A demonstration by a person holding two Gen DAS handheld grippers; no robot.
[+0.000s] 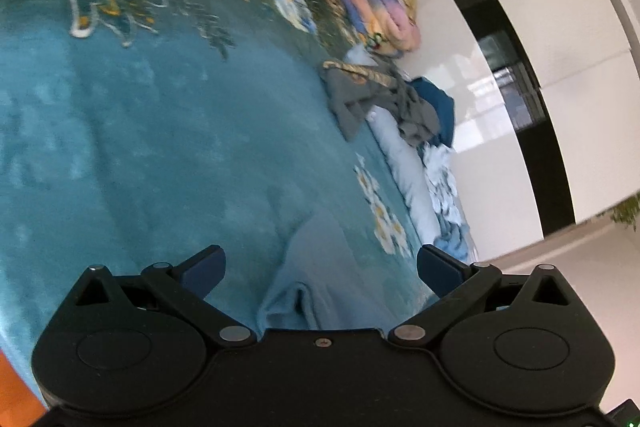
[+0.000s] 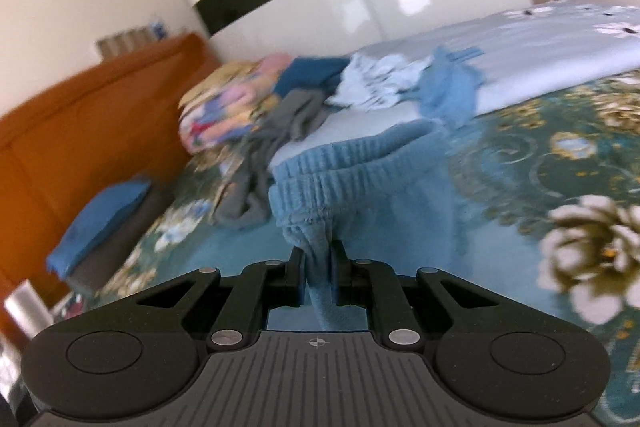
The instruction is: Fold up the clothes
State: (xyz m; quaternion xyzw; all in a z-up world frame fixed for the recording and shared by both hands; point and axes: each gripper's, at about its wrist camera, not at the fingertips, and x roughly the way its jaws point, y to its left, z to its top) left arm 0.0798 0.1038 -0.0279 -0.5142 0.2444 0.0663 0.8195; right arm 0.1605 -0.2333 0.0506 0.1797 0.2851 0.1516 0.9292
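Observation:
A light blue knitted garment with a ribbed waistband lies on the teal flowered bedspread. My right gripper is shut on a bunched edge of this garment, and the cloth runs down between its fingers. In the left wrist view the same light blue garment lies just ahead of my left gripper. That gripper stands open over it, with the cloth below the gap and no pad pressing on it. Both views are tilted and blurred.
A grey garment lies crumpled past the blue one, also seen as a grey heap. Behind it are a dark blue cloth, pale floral bedding and a folded multicoloured quilt. An orange headboard and white wardrobe stand beyond.

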